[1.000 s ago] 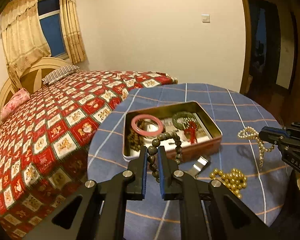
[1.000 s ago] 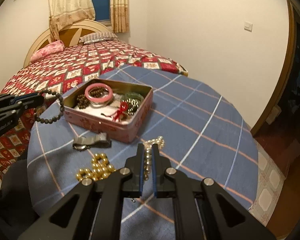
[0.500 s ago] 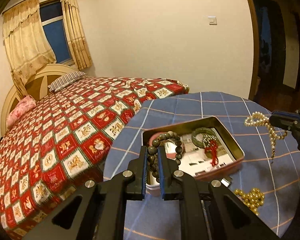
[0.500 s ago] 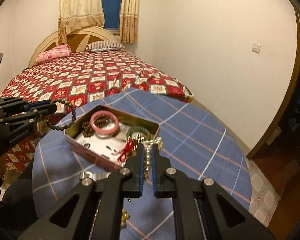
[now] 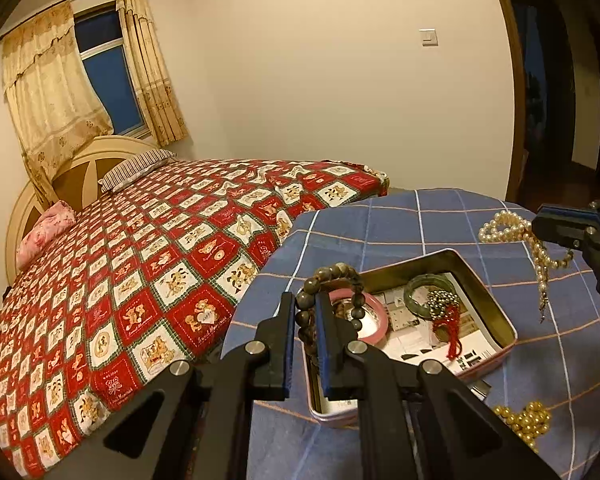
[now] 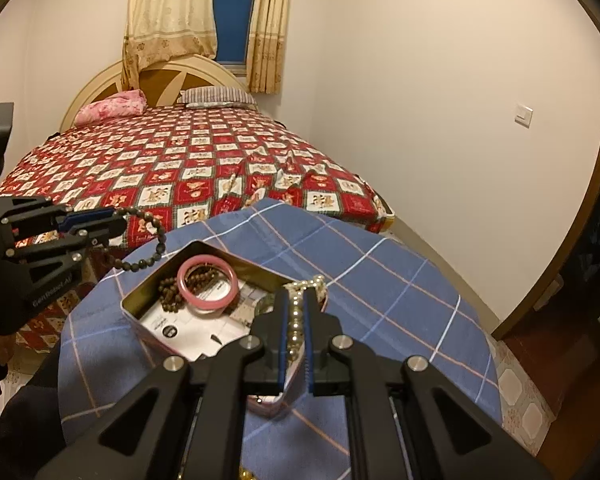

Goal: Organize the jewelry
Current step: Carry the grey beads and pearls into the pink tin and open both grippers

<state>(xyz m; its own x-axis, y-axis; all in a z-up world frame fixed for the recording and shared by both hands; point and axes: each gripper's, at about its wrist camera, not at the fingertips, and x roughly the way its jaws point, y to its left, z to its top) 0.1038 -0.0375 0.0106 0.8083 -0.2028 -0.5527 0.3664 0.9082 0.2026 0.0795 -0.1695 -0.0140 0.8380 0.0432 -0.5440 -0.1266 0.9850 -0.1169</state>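
Note:
My left gripper (image 5: 305, 304) is shut on a dark bead bracelet (image 5: 342, 274), which loops up over the near left end of the open pink tin (image 5: 496, 316). The same bracelet (image 6: 150, 254) hangs from that gripper (image 6: 118, 220) at the left of the right wrist view. My right gripper (image 6: 296, 300) is shut on a pearl necklace (image 6: 306, 285) above the tin (image 6: 134, 308); those pearls (image 5: 504, 228) dangle from it at the right edge of the left wrist view. Inside the tin lie a pink bangle (image 6: 207, 285), a green bangle (image 5: 418, 284) and a red tassel (image 5: 452, 330).
The tin sits on a round table with a blue checked cloth (image 6: 380, 280). A gold bead string (image 5: 526, 420) lies on the cloth near the tin. A bed with a red patterned cover (image 5: 160, 260) stands close behind the table. A doorway (image 5: 560, 100) opens at right.
Both grippers have risen and swung over toward the tin, carrying their strings. The dark bracelet and the pearls now hang above the tin instead of over the cloth beside it.

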